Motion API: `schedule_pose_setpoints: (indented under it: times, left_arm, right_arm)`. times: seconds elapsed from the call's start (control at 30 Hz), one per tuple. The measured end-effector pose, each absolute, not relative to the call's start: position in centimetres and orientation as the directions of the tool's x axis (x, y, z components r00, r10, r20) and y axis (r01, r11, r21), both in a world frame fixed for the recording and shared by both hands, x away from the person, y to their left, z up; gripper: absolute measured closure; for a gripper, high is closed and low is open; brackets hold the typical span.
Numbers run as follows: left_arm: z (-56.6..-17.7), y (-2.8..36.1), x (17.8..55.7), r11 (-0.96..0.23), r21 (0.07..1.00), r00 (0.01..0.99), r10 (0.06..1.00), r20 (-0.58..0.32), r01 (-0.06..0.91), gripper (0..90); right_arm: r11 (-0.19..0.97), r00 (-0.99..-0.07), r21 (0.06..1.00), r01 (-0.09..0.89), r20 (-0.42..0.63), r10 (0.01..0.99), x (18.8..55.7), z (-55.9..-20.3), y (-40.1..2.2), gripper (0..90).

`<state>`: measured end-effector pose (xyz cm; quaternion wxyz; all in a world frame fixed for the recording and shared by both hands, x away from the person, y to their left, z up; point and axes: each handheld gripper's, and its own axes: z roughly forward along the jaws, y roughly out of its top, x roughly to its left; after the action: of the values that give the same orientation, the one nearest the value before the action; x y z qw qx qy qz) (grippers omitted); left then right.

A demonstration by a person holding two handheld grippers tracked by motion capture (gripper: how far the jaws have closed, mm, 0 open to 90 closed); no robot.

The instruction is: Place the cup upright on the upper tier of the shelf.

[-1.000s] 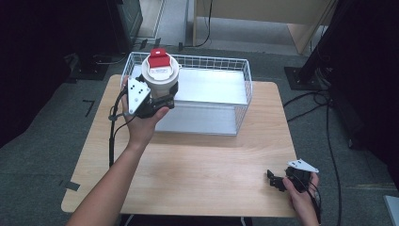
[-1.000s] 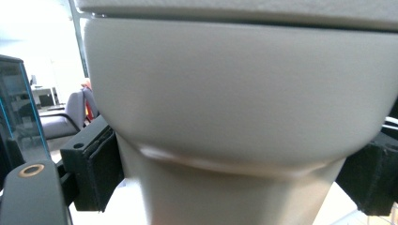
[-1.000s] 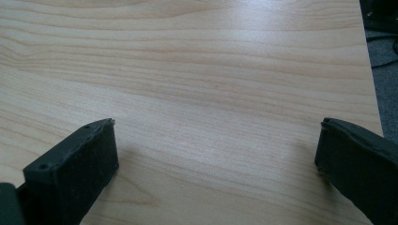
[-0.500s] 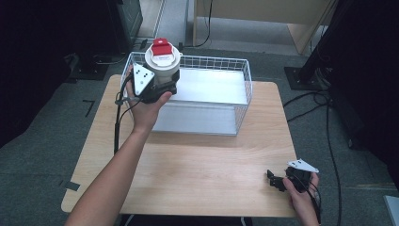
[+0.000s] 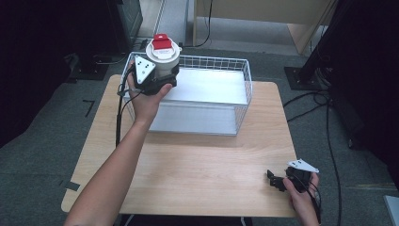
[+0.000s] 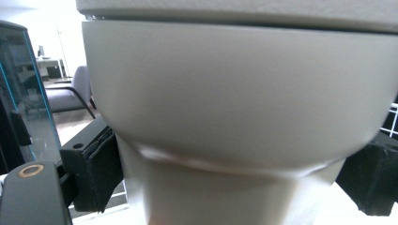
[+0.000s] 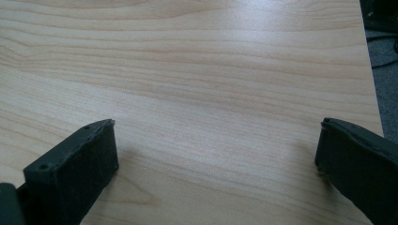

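We note the left gripper (image 5: 160, 80) clamped on a white container (image 5: 163, 59) with a red cap (image 5: 161, 41), held above the wire basket's (image 5: 244, 101) left rear corner. The right gripper (image 5: 280, 181) rests spread apart on the wooden table (image 5: 202, 169).

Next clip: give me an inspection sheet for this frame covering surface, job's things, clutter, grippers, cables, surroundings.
Surface: wooden table, bare in front.
Job's things: white container with a red top, held above the left end of the wire basket, which stands at the table's far side; basket looks empty.
Clutter: nothing seen.
Grippers: left gripper shut on the container's narrower lower part; right gripper open, low over the table's near right corner.
Cables: one trails from the left gripper down beside the forearm; black cables lie on the floor at right.
Surroundings: grey carpet, dark equipment stands, wooden furniture behind.
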<state>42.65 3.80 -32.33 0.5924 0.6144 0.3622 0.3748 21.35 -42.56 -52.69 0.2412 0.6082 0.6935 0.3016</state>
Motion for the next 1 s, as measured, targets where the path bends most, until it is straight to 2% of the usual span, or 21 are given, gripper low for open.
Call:
schedule_pose_setpoints:
  times: [0.43,0.7,1.0]
  left_arm:
    - [-32.1,5.0,42.8,0.006,0.997,0.474,0.880,-0.044,0.081,9.7]
    - [-31.9,5.3,42.5,-0.006,0.996,0.474,0.880,-0.038,0.092,1.2]
    - [-32.1,5.4,41.5,-0.016,0.997,0.485,0.874,-0.023,0.077,1.2]
  right_arm:
    - [0.079,-0.143,0.711,0.699,0.030,0.989,21.4,-52.7,-42.5,0.0]
    - [0.081,-0.144,0.711,0.699,0.029,0.989,21.4,-52.7,-42.5,0.0]
    - [0.080,-0.143,0.711,0.699,0.029,0.989,21.4,-52.7,-42.5,0.0]
